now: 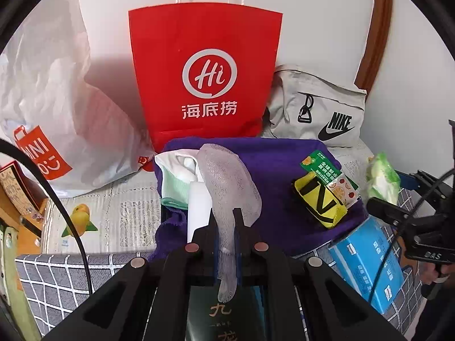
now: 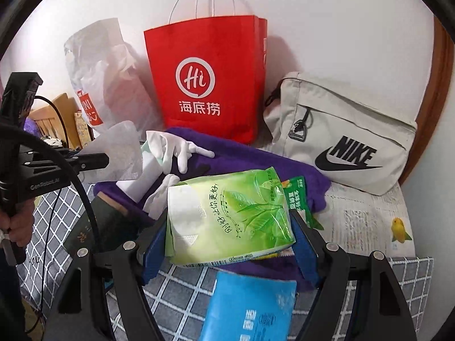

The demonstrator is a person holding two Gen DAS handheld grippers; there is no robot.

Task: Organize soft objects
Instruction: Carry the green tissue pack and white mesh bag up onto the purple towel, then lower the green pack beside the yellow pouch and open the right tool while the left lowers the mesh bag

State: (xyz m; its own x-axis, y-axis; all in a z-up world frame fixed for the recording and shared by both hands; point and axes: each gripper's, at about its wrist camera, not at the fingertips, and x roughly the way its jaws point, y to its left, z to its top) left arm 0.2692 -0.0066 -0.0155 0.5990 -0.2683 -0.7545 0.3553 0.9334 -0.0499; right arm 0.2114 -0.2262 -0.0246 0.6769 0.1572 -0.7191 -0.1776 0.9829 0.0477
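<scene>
My left gripper (image 1: pixel 224 218) is shut on a white mesh cloth (image 1: pixel 227 182) that hangs above a purple towel (image 1: pixel 270 164). From the right wrist view, that left gripper (image 2: pixel 105 159) shows at the left with the mesh cloth (image 2: pixel 119 147) in it. My right gripper (image 2: pixel 230 227) is shut on a green tissue pack (image 2: pixel 227 216), its blue pads pressing both sides. On the purple towel (image 2: pixel 256 156) lie white gloves (image 2: pixel 176 147). A red paper bag (image 1: pixel 204 71) stands upright behind the towel.
A white plastic bag (image 1: pixel 57 99) sits left of the red bag, a grey Nike bag (image 1: pixel 321 108) to its right. A yellow-black pouch (image 1: pixel 321 201) and green sachet (image 1: pixel 327 176) lie on the towel. A blue tissue pack (image 2: pixel 250 309) rests near the front.
</scene>
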